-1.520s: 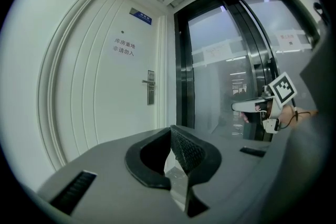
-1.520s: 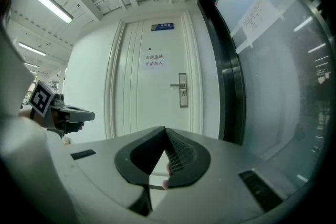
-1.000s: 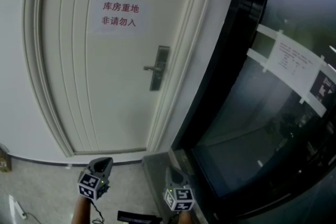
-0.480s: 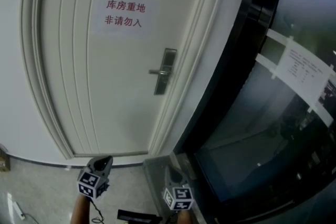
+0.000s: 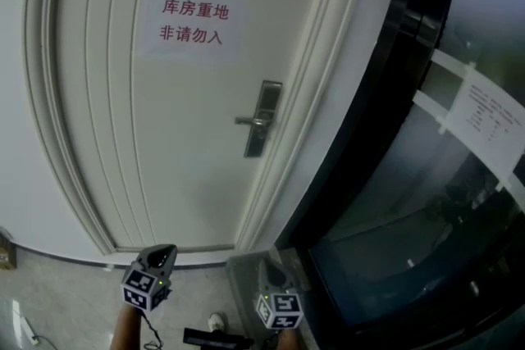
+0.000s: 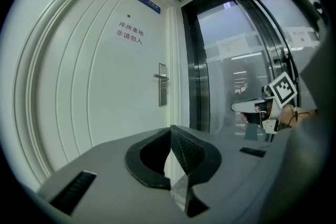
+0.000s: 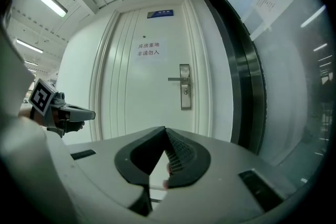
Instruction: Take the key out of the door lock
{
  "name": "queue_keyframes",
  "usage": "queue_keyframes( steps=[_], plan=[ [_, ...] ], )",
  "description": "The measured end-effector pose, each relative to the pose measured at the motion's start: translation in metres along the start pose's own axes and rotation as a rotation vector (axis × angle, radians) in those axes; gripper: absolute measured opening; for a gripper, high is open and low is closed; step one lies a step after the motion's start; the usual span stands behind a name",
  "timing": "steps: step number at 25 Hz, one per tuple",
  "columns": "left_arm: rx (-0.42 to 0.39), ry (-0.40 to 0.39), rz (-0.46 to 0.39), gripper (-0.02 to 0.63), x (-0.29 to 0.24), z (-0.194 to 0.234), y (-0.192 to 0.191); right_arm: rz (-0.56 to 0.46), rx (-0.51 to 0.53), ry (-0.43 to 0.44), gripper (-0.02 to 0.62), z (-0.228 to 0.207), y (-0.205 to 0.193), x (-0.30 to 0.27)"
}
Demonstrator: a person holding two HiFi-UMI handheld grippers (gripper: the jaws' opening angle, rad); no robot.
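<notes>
Fingers (image 6: pixel 189 152) of left gripper (image 6: pixel 170 129) and right gripper (image 7: pixel 165 130) are pressed together, gripping nothing.

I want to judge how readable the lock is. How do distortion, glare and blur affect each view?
Head view: wide-angle bend bows the door; lock plate small yet sharp; reflections on the glass. Left gripper view: round dark rim, plate distant and oblique. Right gripper view: plate nearly frontal, clearest.

Matt white door (image 5: pixel 148 152), brushed metal lock plate (image 5: pixel 264 117), glossy dark glass wall (image 5: pixel 410 209)
</notes>
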State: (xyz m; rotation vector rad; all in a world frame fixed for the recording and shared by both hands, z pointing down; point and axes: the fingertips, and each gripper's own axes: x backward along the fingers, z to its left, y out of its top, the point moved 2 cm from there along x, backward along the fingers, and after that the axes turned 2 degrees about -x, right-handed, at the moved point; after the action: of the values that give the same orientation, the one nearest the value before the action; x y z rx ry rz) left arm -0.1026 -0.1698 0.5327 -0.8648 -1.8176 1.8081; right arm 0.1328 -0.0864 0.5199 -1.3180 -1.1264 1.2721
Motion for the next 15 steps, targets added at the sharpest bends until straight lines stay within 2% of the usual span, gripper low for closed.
queue_keyframes(
  steps=[15],
  plan=[
    [0.001, 0.023, 0.007, 0.009, -0.097, 0.035, 0.02, 0.006, -0.006, 0.021, 0.006, -0.054, 0.02, -0.095]
  ],
)
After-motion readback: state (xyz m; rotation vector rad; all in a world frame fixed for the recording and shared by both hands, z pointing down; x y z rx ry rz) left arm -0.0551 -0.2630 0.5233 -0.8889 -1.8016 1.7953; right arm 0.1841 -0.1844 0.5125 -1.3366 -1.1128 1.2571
